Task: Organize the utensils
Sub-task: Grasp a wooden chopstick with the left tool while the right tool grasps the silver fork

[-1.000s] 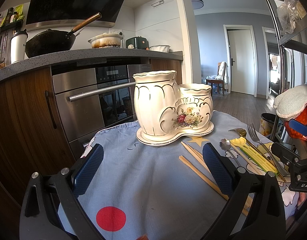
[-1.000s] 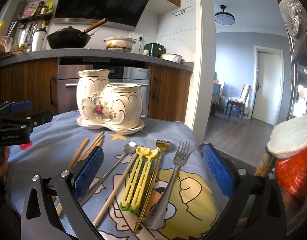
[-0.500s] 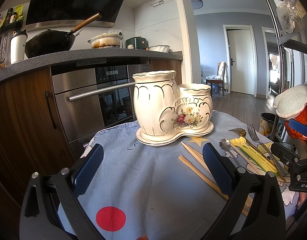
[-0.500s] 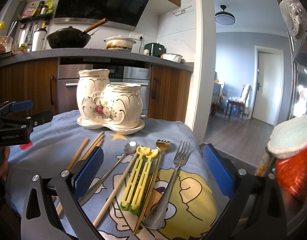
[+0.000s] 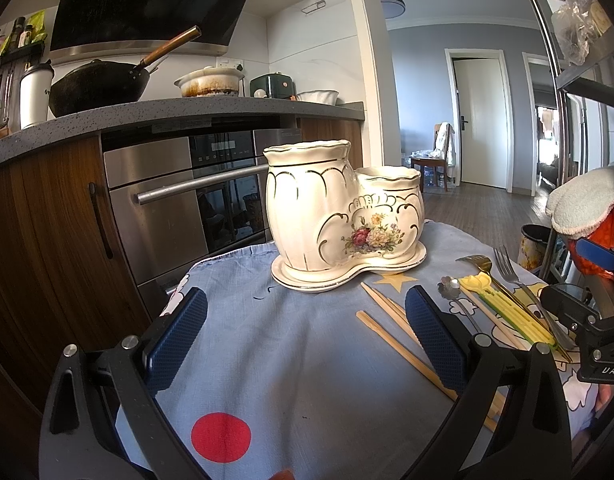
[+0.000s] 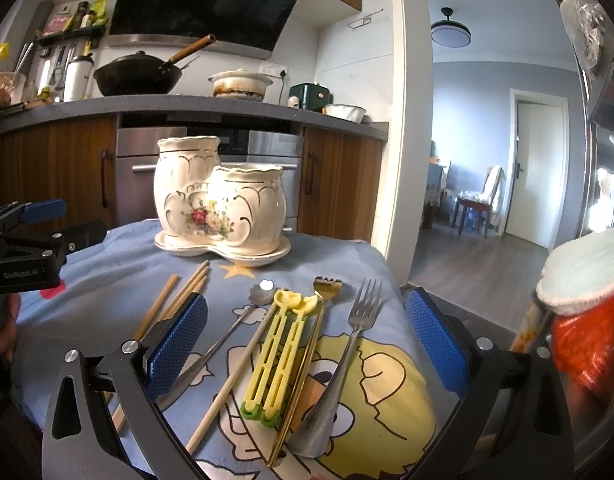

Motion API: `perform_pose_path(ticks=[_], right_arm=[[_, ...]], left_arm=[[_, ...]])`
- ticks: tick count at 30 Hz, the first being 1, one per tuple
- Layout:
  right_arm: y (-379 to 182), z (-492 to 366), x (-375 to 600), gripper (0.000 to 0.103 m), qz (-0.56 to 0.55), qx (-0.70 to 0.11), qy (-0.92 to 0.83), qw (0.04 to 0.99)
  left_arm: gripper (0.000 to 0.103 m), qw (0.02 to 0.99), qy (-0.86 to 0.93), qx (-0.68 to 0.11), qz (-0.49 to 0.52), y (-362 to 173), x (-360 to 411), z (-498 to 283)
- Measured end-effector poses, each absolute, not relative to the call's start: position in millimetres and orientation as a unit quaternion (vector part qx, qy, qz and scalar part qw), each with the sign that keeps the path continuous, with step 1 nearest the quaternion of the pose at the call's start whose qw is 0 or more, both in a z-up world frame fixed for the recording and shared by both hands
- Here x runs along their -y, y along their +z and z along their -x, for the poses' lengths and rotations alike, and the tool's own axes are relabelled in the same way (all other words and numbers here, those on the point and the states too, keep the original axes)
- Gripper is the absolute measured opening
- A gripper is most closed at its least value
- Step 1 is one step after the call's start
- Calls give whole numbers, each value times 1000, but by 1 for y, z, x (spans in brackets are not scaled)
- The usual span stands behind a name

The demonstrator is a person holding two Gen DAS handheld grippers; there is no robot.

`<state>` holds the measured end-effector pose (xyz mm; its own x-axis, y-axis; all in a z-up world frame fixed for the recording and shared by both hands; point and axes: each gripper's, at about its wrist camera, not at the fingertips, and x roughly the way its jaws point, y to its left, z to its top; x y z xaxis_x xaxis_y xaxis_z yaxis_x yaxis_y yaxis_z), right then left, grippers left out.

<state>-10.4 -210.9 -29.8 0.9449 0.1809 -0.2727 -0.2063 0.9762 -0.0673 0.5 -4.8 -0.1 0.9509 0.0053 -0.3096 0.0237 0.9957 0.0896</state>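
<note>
**Nothing has shifted; both claws wait apart**

Since a second ago nothing moved. The left claw (image 5: 306, 334) and right claw (image 6: 306, 334) gape empty. The slim steel fork (image 6: 349, 354), lower centre on the table's blue cartoon cloth (image 6: 107, 296), looks light, stiff, slippery; pinch mid-handle. The cream ceramic two-pot holder (image 6: 221, 208) looks fragile.

The right gripper (image 6: 305, 344) hides part of the wooden chopsticks (image 6: 159, 312).

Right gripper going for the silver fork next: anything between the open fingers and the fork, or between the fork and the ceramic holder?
Nothing visible blocks either path. The right gripper hangs open above the silver fork; the gold fork lies close on its left. Bare cloth separates the fork from the ceramic holder.
</note>
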Motion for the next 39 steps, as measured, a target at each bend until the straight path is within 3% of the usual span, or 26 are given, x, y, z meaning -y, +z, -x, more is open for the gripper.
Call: perform_pose_path(ticks=[8, 18, 23, 25, 33, 39], right_arm=[[-28, 6, 219, 99, 30, -151, 93, 984], [-15, -29, 260, 99, -2, -269, 61, 961], [-16, -40, 280, 92, -22, -320, 70, 945], [-17, -41, 280, 78, -20, -335, 72, 939], [-22, -55, 268, 53, -7, -383, 101, 918], [-29, -71, 257, 40, -5, -420, 110, 901]], left_arm=[[98, 983, -14, -177, -41, 2, 8, -5], [98, 957, -28, -270, -105, -5, 35, -22], [96, 925, -45, -357, -121, -14, 51, -40], [79, 920, -39, -371, -124, -18, 54, -45], [71, 899, -41, -425, -93, -19, 54, -57], [46, 889, -35, -450, -83, -25, 55, -71]])
